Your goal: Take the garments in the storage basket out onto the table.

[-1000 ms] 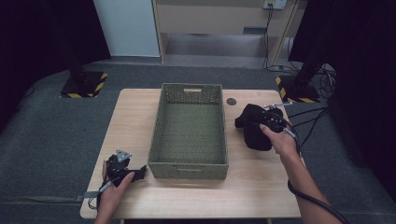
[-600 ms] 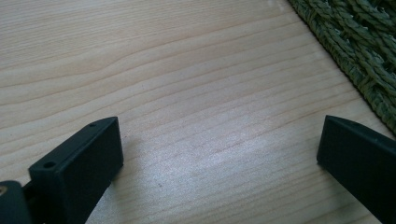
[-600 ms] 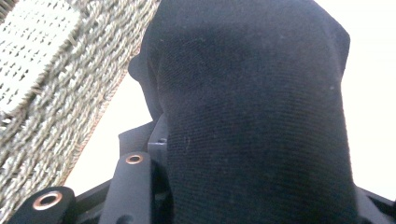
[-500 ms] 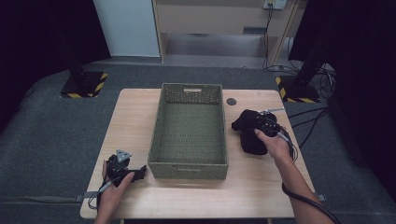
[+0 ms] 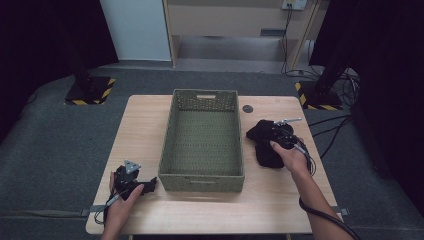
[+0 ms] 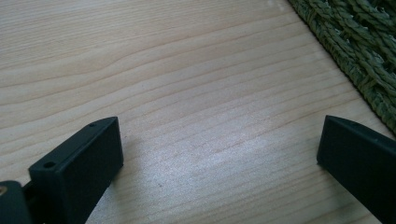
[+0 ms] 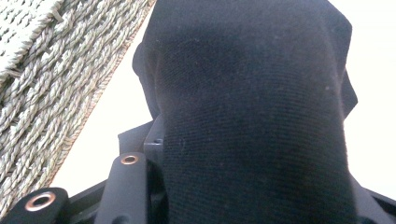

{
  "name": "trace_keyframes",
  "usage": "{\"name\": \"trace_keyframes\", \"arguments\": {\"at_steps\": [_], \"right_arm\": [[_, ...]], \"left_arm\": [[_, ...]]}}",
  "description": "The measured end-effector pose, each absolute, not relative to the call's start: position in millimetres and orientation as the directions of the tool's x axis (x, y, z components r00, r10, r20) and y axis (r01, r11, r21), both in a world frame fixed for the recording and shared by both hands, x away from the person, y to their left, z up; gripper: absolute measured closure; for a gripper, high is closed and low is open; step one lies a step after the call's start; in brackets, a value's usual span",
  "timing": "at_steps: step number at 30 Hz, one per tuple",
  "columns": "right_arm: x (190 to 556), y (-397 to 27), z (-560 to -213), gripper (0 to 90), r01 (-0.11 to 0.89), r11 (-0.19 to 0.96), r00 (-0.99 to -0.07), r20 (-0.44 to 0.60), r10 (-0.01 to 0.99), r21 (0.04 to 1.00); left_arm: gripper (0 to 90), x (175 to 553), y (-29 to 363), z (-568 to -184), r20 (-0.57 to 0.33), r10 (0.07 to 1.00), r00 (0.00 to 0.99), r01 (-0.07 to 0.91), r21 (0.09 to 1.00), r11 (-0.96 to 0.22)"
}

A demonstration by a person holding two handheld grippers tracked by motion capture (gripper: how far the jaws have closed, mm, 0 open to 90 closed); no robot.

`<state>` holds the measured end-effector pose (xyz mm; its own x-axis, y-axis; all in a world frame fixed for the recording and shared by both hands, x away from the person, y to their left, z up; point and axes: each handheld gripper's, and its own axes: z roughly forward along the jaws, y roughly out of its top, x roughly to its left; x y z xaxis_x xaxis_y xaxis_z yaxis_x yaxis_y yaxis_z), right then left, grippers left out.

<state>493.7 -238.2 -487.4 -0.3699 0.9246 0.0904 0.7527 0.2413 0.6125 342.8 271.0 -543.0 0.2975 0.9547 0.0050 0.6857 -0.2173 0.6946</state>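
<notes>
We are gripping black cloth [image 5: 265,145] with right gripper [image 5: 278,135], jaws just easing wider, at 3 o'clock of basket [image 5: 202,175]. Left gripper [image 5: 145,186] resting open at 8 o'clock. Risk: cloth slipping, snagging basket rim.

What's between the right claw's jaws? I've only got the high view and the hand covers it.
Observer: Black knit cloth, bunched between the jaws of the right claw; the right gripper view looks straight into it.
Operator: Clamped or loose?
Observer: Jaws have just been opening a little, but they stand nearly shut with the cloth filling the gap.
Operator: Left claw holding anything?
Observer: No. The left claw is wide open over bare table.
Operator: How close is it to the basket?
Observer: The woven basket wall is just beyond its right-hand jaw, not touching.
</notes>
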Motion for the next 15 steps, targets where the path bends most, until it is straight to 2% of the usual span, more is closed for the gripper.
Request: {"name": "trace_keyframes", "arguments": {"at_steps": [9,15], "right_arm": [[495,-239,-495,53.1,0.76,0.241,-0.362,0.085,0.928,0.603],[494,-239,-501,48.7,0.764,0.237,-0.356,0.085,0.93,0.6]], "left_arm": [[0.0,343,271,-543,0.005,0.955,0.298,0.686,0.695,-0.218],[0.0,343,271,-543,0.005,0.955,0.297,0.686,0.695,-0.217]]}}
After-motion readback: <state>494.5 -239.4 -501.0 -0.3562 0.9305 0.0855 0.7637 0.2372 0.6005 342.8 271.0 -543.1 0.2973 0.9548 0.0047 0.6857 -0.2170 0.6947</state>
